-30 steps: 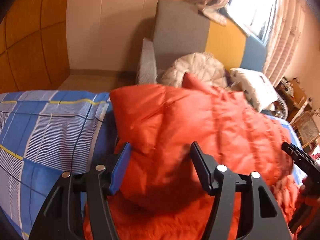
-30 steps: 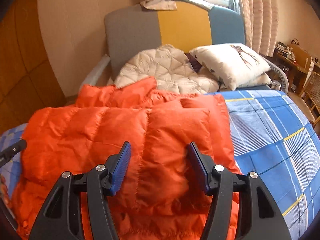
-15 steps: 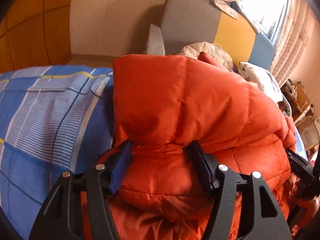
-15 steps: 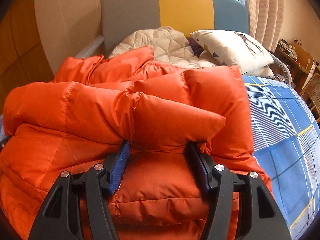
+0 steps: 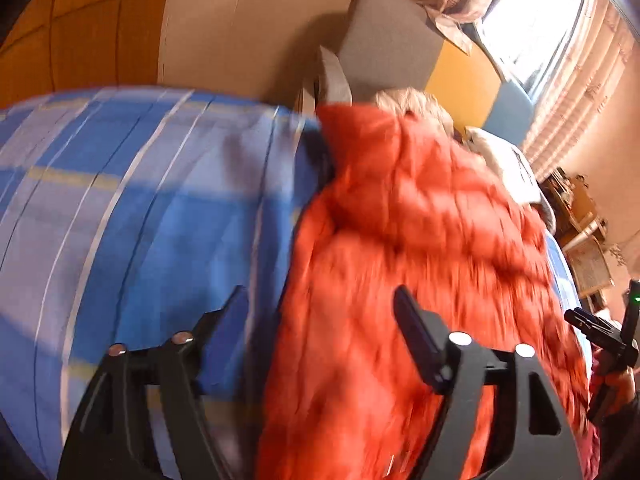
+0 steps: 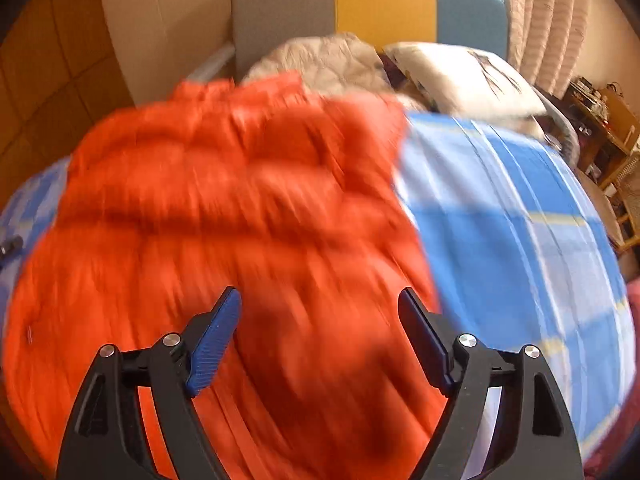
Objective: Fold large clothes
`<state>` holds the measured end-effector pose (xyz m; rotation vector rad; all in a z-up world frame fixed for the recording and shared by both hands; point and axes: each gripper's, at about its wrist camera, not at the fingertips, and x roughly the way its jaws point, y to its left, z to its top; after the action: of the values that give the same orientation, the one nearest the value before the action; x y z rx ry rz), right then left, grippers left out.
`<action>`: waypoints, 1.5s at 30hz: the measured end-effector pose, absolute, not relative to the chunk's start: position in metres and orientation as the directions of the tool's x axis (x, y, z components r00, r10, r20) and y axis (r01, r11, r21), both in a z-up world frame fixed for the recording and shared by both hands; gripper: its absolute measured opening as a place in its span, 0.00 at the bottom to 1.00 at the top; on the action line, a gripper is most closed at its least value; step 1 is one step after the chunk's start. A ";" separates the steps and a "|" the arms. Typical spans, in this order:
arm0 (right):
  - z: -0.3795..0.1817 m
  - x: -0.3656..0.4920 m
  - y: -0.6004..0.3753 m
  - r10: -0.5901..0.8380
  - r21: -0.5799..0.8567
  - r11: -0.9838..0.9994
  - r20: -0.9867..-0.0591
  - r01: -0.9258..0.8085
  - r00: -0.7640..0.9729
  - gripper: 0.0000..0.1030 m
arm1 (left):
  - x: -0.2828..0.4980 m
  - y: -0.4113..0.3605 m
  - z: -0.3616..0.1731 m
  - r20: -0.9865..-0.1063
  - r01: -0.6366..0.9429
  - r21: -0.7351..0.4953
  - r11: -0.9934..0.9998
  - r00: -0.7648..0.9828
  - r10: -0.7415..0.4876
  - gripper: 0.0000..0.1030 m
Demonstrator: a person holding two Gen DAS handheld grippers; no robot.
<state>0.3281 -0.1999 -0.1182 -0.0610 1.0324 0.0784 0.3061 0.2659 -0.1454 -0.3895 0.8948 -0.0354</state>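
One blue plaid bedspread [image 6: 520, 216], tricolour headboard [image 6: 384, 8].

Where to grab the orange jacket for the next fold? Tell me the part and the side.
Probably the near edge of the jacket, one corner per gripper, coming in low from the front. It lies flat on the blue bedspread with that edge closest, and both the left gripper and right gripper are open. Blur hides the hem.

A bed in a blue checked sheet [image 6: 520, 216] stands against a grey, yellow and blue headboard [image 6: 384, 4]. Daylight floods a curtained window [image 5: 532, 28]; blurred wooden furniture [image 6: 600, 120], perhaps shelves, lines the peach wall [image 5: 248, 20].
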 end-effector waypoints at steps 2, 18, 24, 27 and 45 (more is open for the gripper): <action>-0.119 0.298 -0.218 0.024 -0.018 0.997 -0.872 -0.082 0.488 0.78 | 0.274 0.272 -0.152 -0.747 -0.123 -0.394 0.911 0.620 -0.239 0.61; -0.140 0.177 -0.262 0.269 0.278 0.959 -0.850 -0.049 0.453 0.30 | 0.152 0.243 -0.169 -0.679 -0.047 -0.515 0.856 0.632 -0.374 0.06; -0.108 0.155 -0.266 0.286 0.262 0.958 -0.822 -0.118 0.492 0.13 | 0.112 0.241 -0.142 -0.633 -0.010 -0.529 0.849 0.671 -0.387 0.05; -0.096 0.133 -0.270 0.296 0.248 0.955 -0.822 -0.162 0.487 0.13 | 0.083 0.238 -0.136 -0.627 0.001 -0.531 0.847 0.672 -0.394 0.05; -0.020 0.193 -0.271 0.364 0.332 0.926 -0.651 -0.180 0.667 0.12 | 0.108 0.251 -0.051 -0.450 0.157 -0.601 0.783 0.743 -0.494 0.06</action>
<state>0.1931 -0.2711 -0.0201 0.2493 0.7842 0.3104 0.1082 0.2511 -0.0507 -0.5684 0.6396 -0.3784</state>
